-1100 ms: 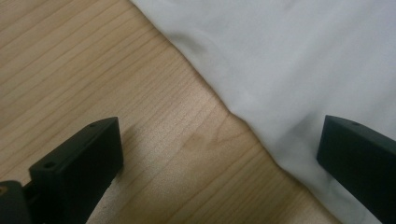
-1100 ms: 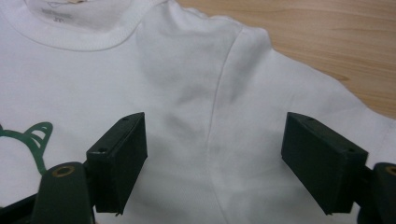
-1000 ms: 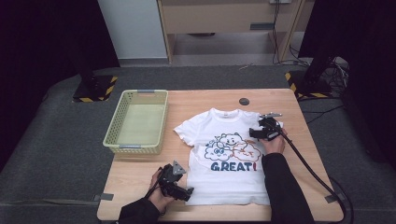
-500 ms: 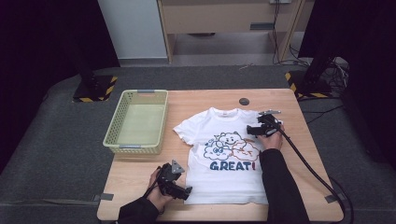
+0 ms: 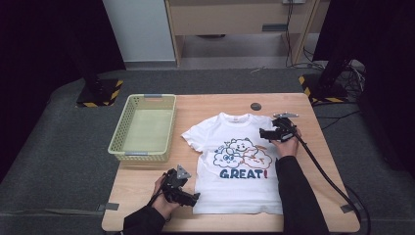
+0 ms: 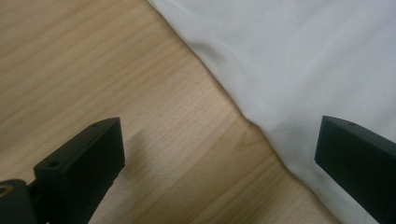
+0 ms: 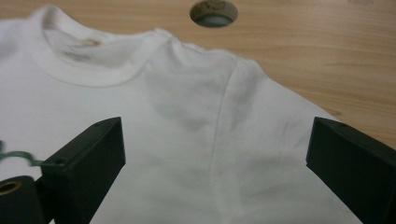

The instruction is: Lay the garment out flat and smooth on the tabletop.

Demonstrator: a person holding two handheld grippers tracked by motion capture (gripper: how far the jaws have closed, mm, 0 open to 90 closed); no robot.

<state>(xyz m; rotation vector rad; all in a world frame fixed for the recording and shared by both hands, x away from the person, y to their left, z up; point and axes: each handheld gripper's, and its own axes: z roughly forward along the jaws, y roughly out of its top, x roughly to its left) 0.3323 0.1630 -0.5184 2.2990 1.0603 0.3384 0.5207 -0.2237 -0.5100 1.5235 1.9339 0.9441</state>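
The right tongs (image 5: 264,133) have just been opening, jaws apart with nothing pinched, over the T-shirt (image 5: 238,166) shoulder at 2 o'clock. The left tongs (image 5: 195,198) gape at its 7 o'clock hem on the table (image 5: 215,102). Best pinch both fabric layers together.

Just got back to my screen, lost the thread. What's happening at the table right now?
A person is working on a white T-shirt that lies flat, print up, on the wooden table. The left hand-held gripper sits at the shirt's lower left edge, jaws open, one over wood and one over cloth. The right hand-held gripper is over the shoulder by the sleeve; its jaws have just been opening and grip nothing. A green basket stands empty on the left.
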